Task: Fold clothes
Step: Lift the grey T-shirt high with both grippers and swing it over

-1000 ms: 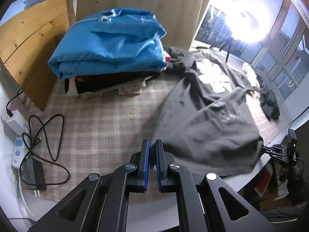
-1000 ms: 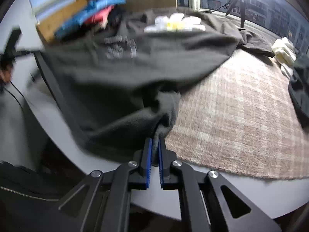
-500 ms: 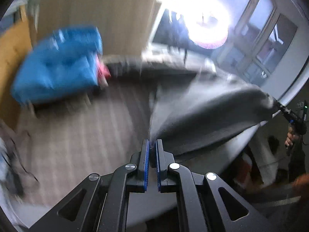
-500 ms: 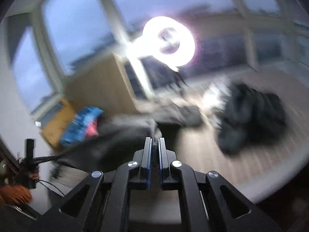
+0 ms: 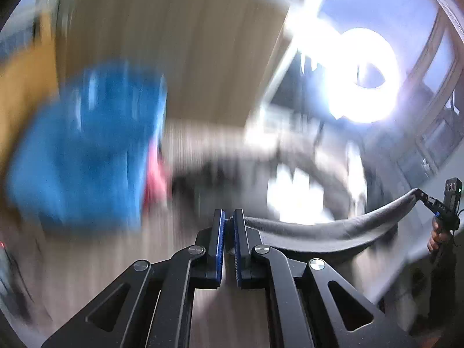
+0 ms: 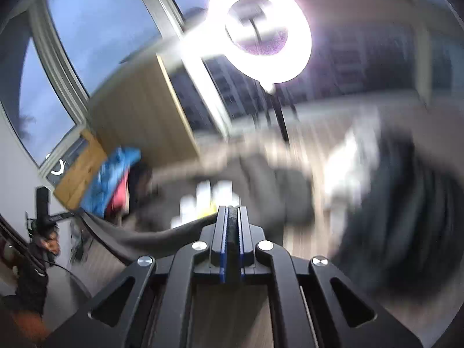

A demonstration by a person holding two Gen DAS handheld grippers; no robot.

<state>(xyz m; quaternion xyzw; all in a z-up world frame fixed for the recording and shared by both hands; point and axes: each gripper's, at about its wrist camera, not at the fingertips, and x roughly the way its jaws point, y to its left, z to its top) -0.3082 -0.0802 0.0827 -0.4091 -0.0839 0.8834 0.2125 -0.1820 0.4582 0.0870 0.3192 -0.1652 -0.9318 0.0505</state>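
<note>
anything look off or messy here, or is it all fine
Nothing looks damaged or spilled. Both views are heavily motion-blurred. The dark grey garment hangs stretched between the left gripper and the right gripper, each clamped on an edge. A blue folded pile sits behind; beyond that the blur hides detail.
</note>
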